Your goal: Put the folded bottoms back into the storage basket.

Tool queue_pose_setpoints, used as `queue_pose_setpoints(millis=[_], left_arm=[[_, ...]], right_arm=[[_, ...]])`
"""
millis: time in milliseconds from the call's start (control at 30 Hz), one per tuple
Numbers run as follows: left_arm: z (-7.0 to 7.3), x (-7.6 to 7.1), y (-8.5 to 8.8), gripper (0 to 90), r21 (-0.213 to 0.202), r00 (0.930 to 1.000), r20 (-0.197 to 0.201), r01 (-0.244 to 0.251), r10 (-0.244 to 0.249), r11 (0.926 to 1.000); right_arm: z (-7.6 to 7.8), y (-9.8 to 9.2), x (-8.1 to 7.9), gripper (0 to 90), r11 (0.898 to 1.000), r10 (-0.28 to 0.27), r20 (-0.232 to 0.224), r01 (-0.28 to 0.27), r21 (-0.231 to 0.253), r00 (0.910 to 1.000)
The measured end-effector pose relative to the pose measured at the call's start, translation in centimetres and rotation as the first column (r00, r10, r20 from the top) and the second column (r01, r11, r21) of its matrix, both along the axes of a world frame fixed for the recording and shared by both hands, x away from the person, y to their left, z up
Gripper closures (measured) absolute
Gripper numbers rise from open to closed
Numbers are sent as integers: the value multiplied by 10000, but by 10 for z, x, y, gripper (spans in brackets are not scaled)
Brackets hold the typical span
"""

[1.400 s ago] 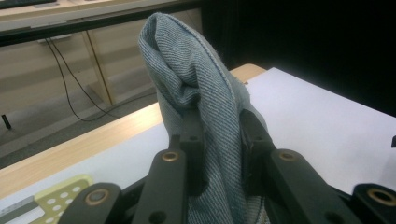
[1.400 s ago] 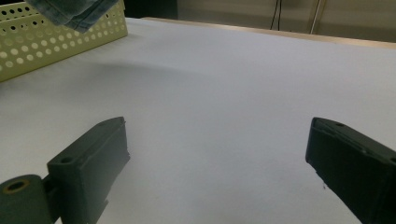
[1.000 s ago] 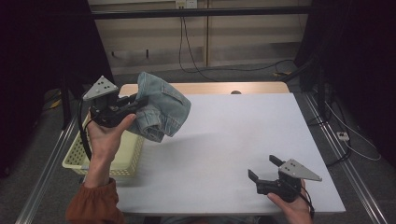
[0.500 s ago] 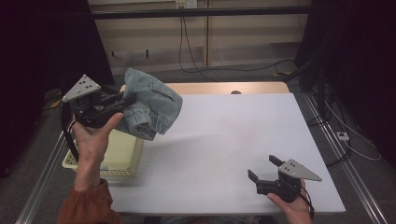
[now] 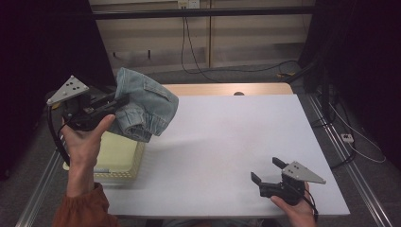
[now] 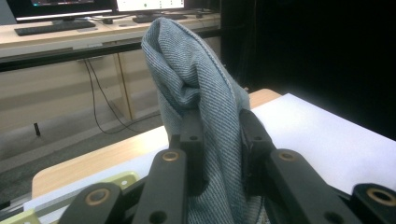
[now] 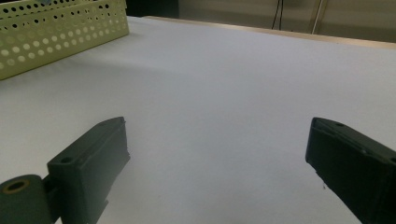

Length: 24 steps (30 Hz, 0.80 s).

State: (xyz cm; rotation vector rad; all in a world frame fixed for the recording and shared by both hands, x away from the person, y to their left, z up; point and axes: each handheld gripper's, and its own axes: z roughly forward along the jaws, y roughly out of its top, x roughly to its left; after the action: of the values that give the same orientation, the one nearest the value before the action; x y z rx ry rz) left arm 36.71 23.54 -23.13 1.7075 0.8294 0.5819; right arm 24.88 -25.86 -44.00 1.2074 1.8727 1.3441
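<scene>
My left tool (image 5: 116, 101) is clenched on the denim garment (image 5: 146, 109), lifted above the yellow basket (image 5: 118, 156). My right tool (image 5: 269, 172) sits released on the counter (image 5: 227, 137). No readable writing.

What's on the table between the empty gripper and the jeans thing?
Nothing. In the high view, just bare white table stretches from the right gripper to the denim garment held in the left gripper.

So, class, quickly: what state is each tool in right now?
Left tool: closed on the bunched blue denim garment.
Right tool: open, holding nothing.
</scene>
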Motion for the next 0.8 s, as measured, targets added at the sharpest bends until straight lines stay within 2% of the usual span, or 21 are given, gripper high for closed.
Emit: queue_pose_setpoints(millis=[200, 467, 633, 800], left_arm=[[3, -4, 6, 754, 101, 9997, -105, -206, 207, 9997], [-1, -8, 24, 755, -16, 9987, -135, -500, 500, 9987], [-3, -8, 33, 755, -128, 9970, -216, -747, 744, 9971], [-11, -1, 42, 754, -117, 9931, -529, -1058, 1051, 9943]], right_arm=[[0, 0, 1, 59, 10000, 15, -9, -15, -26, 10000], [0, 1, 1, 59, 10000, 15, -5, -15, -45, 10000], [0, 1, 0, 59, 10000, 32, -16, -32, -1, 10000], [0, 1, 0, 59, 10000, 57, -11, -57, 24, 10000]])
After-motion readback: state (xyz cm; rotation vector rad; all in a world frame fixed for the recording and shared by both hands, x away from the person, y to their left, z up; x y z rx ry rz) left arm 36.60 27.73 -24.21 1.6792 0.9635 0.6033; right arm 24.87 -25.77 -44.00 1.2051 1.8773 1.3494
